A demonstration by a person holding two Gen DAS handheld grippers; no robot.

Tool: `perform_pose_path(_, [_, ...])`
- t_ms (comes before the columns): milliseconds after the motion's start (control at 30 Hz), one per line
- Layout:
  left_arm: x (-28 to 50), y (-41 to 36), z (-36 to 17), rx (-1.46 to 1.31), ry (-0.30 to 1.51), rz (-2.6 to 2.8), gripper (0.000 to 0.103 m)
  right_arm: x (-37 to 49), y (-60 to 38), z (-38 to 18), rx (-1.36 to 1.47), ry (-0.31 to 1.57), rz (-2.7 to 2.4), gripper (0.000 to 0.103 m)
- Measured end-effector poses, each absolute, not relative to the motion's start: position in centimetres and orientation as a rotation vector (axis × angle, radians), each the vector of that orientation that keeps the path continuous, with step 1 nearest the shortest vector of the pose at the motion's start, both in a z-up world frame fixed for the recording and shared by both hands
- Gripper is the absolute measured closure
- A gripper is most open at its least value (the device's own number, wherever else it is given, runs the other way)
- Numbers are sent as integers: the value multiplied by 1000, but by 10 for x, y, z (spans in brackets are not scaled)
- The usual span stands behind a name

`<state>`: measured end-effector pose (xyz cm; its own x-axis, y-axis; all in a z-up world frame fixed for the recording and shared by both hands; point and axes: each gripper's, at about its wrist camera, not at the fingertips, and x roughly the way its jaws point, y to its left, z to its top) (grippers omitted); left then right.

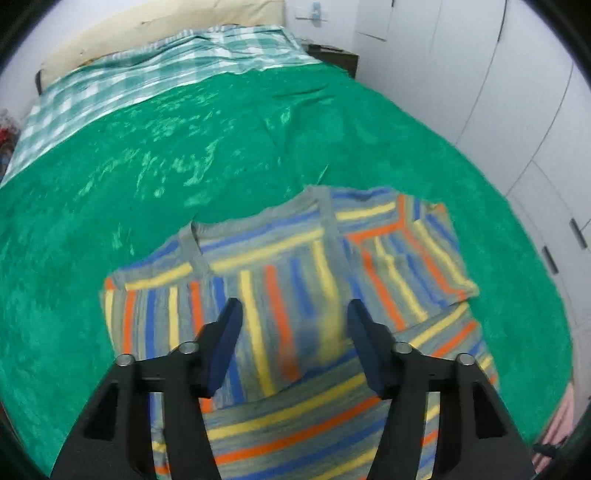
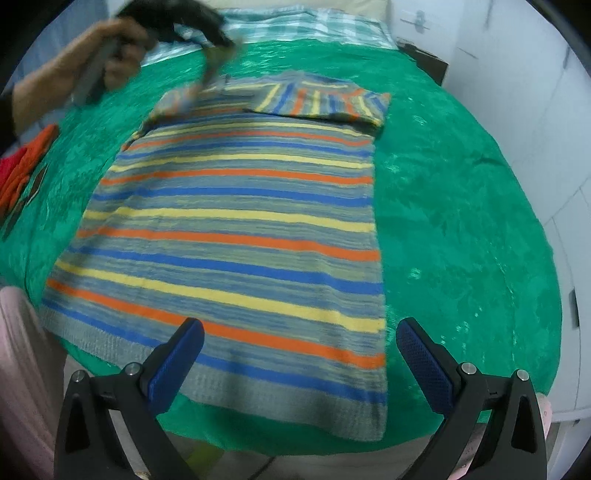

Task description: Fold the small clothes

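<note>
A small knitted shirt (image 2: pixel 236 221) with orange, blue, yellow and grey stripes lies flat on a green blanket (image 2: pixel 461 221), hem toward me. A sleeve (image 2: pixel 321 99) is folded in across its top. My right gripper (image 2: pixel 301 325) hovers open above the hem's right part, nothing between its pads. In the left wrist view the shirt (image 1: pixel 280 273) lies collar-end away, with folded-in sleeve parts showing upright stripes. My left gripper (image 1: pixel 294 302) stands open just above the shirt's upper part, with only cloth below the gap. The right wrist view shows it as a blur (image 2: pixel 207 70) in a person's hand (image 2: pixel 110 55) near the shirt's far left corner.
A green-and-white checked sheet (image 1: pixel 147 74) and a cream pillow (image 1: pixel 166 26) lie at the bed's far end. White wardrobe doors (image 1: pixel 517 110) stand along the right. Orange and red clothes (image 2: pixel 22 166) are piled at the bed's left edge. A dark bedside unit (image 2: pixel 428 61) stands beyond.
</note>
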<state>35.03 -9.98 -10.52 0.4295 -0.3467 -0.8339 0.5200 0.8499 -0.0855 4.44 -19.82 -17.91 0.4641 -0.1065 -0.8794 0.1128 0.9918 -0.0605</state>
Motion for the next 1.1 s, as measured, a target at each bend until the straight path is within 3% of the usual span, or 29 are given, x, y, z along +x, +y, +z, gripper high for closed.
perform_pose_path(200, [395,14,-121,-77,1047,-288,32,35,-223,-178,64,1059,-191,0])
perform_pose_path(333, [403,39,-163,-4,1133,-191,26,44,-222,-179,54,1052,-170,0])
perform_pose_path(367, [398,31,-179,100,1146,-174,32,47,-221,-179,46,1052,-164,0])
perform_pose_path(433, [389,20,-202,274,1146,-135,55,53,-216,-178,37,1050,-153,0])
perform_pose_path(533, [385,46,-195,170,1122,-100,55,55,-212,-174,37,1046,-141,0])
perform_pose_path(633, [375,51,-176,191,1088,-40,48,52,-211,-176,23,1056,-142,0])
perform_pose_path(767, [320,45,-141,127,1012,-151,20,58,-218,-178,2,1064,-153,0])
perform_pose_path(967, [179,-10,-160,181,1077,-406,13,80,-219,-178,-12,1074,-103,0])
perform_pose_path(1067, [112,-26,-202,255,1180,-379,11,76,-206,-205,-12,1151,-39,0])
perform_pose_path(1100, [95,-24,-204,266,1140,-343,10,73,-203,-221,-17,1206,-22,0])
